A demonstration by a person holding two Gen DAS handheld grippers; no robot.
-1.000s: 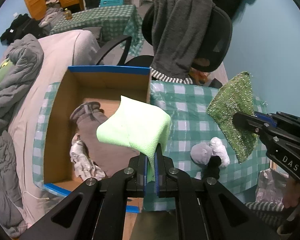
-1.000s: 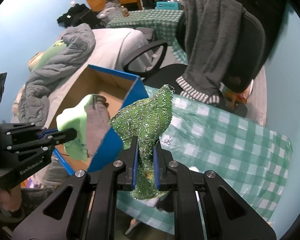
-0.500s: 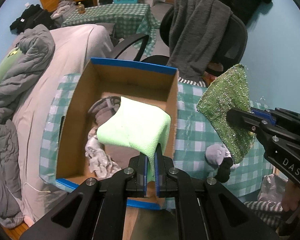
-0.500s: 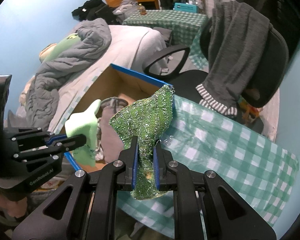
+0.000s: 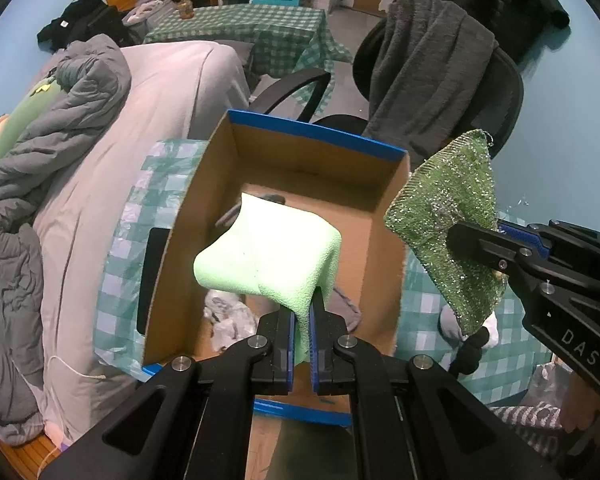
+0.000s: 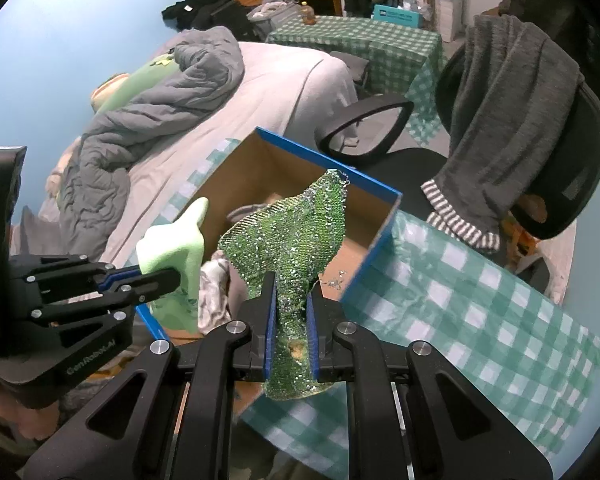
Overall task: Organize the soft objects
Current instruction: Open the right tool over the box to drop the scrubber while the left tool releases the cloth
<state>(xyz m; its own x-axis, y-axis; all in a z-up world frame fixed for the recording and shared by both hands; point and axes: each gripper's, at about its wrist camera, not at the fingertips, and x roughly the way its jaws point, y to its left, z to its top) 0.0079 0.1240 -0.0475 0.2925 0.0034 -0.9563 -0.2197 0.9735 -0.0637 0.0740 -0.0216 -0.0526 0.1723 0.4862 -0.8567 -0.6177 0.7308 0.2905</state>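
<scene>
My left gripper (image 5: 301, 316) is shut on a light green foam cloth (image 5: 268, 252) and holds it above the open cardboard box (image 5: 312, 160) with blue edges. My right gripper (image 6: 291, 300) is shut on a glittery green scrub cloth (image 6: 296, 236), held over the box's right wall. The scrub cloth also shows in the left wrist view (image 5: 448, 224), and the foam cloth in the right wrist view (image 6: 172, 248). Grey and white cloths (image 5: 228, 316) lie inside the box.
The box stands on a green checked tablecloth (image 6: 480, 312). A small grey, white and black soft bundle (image 5: 468, 336) lies on the table right of the box. An office chair with a grey towel (image 6: 512, 92) stands behind. A bed with grey bedding (image 5: 40, 184) is left.
Both grippers have moved left with their cloths. The foam cloth now hangs over the box's inside, and the scrub cloth has come from above the table to the box's right wall.
</scene>
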